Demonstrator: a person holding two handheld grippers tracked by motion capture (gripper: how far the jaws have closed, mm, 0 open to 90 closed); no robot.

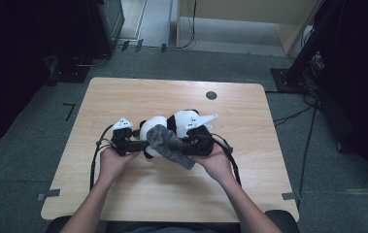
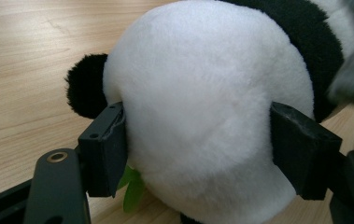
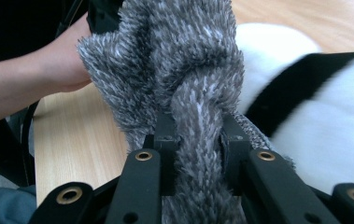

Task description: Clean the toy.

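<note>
A black-and-white panda plush (image 1: pixel 180 119) lies in the middle of the wooden table (image 1: pixel 123 97). My left gripper (image 1: pixel 142 145) is shut on its round white end (image 2: pixel 202 107), one jaw pressing into each side. A green leaf (image 2: pixel 132 187) peeks out under the plush. A fuzzy grey cloth (image 1: pixel 169 142) drapes across the panda's front. My right gripper (image 1: pixel 187 146) is shut on a bunched fold of that cloth (image 3: pixel 179 60), which rises between its jaws (image 3: pixel 198 135). The panda (image 3: pixel 324 116) lies just behind the cloth. The person's left hand (image 3: pixel 48 70) shows beyond it.
A small dark round spot (image 1: pixel 211 95) sits near the table's far edge. Black cables (image 1: pixel 94 160) trail from both grippers toward the near edge. Dark stands and floor cables (image 1: pixel 308 131) surround the table on grey carpet.
</note>
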